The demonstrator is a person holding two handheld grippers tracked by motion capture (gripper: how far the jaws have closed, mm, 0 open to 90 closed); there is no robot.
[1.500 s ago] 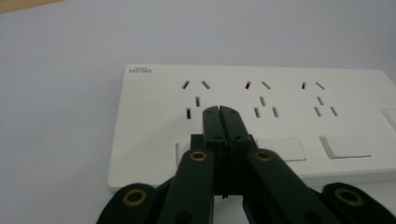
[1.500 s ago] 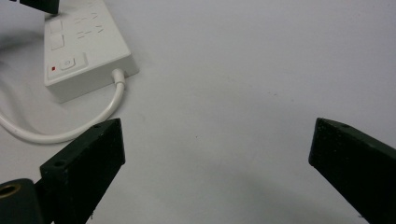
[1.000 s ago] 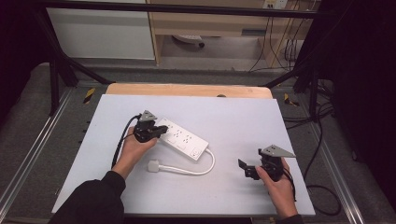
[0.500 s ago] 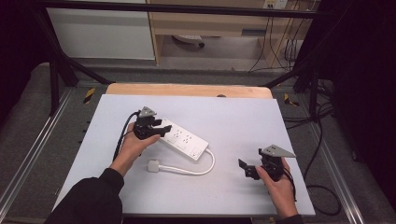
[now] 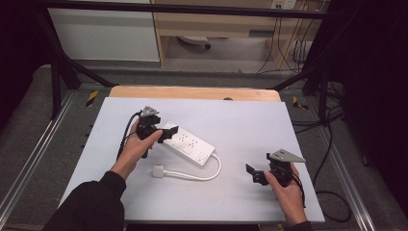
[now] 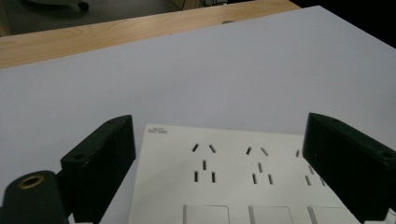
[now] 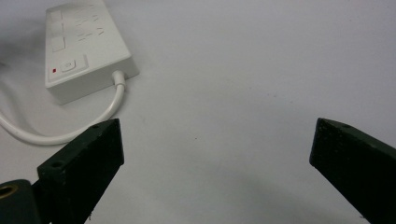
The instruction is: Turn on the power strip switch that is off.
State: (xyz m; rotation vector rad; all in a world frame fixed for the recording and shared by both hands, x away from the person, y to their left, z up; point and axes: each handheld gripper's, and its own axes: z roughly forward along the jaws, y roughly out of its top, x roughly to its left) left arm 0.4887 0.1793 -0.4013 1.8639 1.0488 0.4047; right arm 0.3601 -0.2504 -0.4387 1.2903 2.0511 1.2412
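A white power strip (image 5: 188, 143) lies flat near the middle of the white table (image 5: 250, 120), and its cable (image 5: 211, 172) loops round to a white plug (image 5: 158, 171). My left gripper (image 5: 166, 133) is open at the strip's left end. In the left gripper view the power strip (image 6: 233, 186) lies between the two wide jaws of the left gripper (image 6: 219, 140), with no firm grip visible. My right gripper (image 5: 254, 174) is open above bare table at the front right. From the right gripper (image 7: 218, 128), the strip's switch end (image 7: 84, 51) and cable (image 7: 56, 135) lie ahead to the left.
A wooden board edge (image 5: 192, 92) runs along the far side of the table. Metal frame rails (image 5: 43, 144) flank both sides, and cables (image 5: 332, 144) hang off the right. Bare table surface (image 5: 250, 120) lies between the strip and the right edge.
My left gripper has shifted slightly away from the person over the strip's end. The strip, plug and right gripper have stayed put.
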